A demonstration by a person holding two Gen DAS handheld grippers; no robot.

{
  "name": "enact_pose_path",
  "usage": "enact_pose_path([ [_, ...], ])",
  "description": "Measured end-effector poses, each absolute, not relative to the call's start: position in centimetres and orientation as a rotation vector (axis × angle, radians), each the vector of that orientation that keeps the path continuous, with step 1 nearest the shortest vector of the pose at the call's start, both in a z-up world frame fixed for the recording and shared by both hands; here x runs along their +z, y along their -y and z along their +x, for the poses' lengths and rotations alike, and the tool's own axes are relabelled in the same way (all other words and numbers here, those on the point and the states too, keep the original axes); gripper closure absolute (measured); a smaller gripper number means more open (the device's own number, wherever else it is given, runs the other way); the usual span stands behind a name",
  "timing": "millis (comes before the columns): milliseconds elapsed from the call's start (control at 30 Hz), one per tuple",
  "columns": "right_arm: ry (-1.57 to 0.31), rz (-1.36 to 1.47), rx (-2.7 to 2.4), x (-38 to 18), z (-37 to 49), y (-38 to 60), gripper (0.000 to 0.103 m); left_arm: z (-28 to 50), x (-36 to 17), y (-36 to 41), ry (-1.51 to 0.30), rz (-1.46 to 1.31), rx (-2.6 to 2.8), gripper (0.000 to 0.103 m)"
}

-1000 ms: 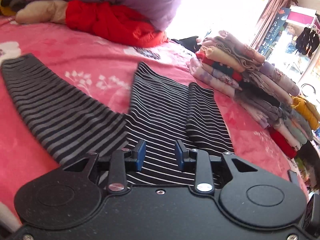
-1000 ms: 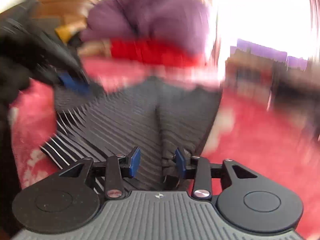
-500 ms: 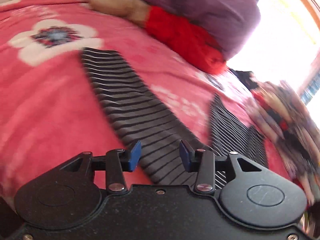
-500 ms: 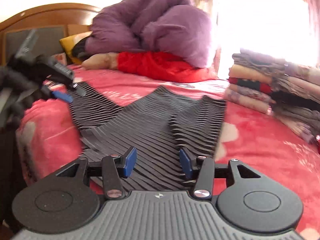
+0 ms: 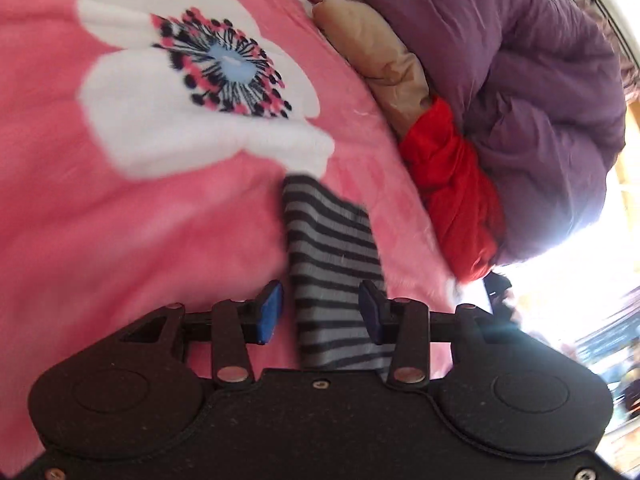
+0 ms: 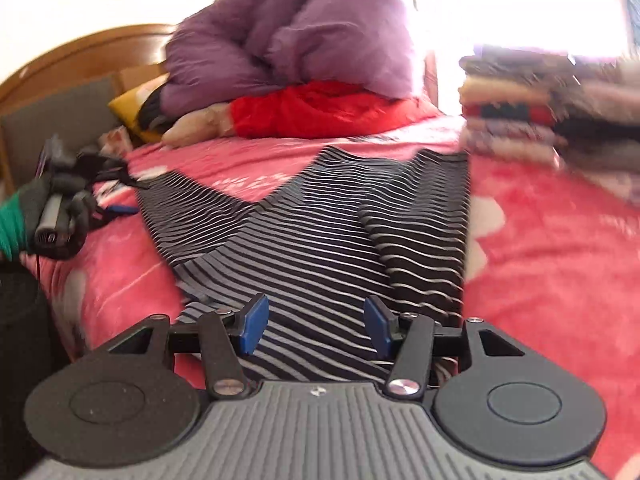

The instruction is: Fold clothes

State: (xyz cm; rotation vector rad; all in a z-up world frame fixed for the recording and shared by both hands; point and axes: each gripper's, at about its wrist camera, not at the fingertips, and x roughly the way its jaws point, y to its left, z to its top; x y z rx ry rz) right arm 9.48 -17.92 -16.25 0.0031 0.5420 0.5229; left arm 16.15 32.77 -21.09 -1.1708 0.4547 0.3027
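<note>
- I judge the fold partly done: one sleeve of the striped top [image 6: 320, 236] already lies folded over the body, while the other sleeve [image 5: 332, 256] is stretched out flat toward the bed's [image 5: 120, 240] headboard-side edge.
- Folded piles [image 6: 540, 120] sit at the far edge by the window.
- The top is black with thin pale stripes, soft, lying flat mid-bed.
- My left claw [image 5: 320, 312] stands part-open, straddling the outstretched sleeve, gripping nothing; its jaws have just been closing slightly.
- My right claw [image 6: 316, 324] hangs part-open over the hem, holding nothing; its jaws have just been opening.

Blown-out window glare, blurred fisheye edges
</note>
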Motion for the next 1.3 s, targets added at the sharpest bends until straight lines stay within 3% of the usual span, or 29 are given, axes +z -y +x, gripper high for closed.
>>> enact_pose_path([
  [133, -0.550, 0.071, 0.481, -16.8, 10.8, 19.4, 0.049, 17.8, -22.2, -34.8, -0.458, -1.231, 0.267, 0.078],
  [300, -0.546, 0.084, 0.472, -17.1, 11.9, 19.9, 0.049, 19.5, -22.5, -35.8, -0.476, -1.201, 0.208, 0.082],
  [500, -0.507, 0.042, 0.457, -16.9, 13.1, 19.5, 0.049, 20.5, -21.6, -35.5, -0.478, -1.095, 0.187, 0.099],
  [933, -0.503, 0.278, 0.484, -16.2, 15.6, 23.2, 0.052, 22.2, -10.8, -21.1, -0.400, -0.733, 0.054, 0.100],
  [1300, -0.543, 0.622, 0.521, -16.3, 18.1, 29.9, 0.052, 24.8, -6.6, -4.1, -0.447, -0.457, -0.072, 0.100],
])
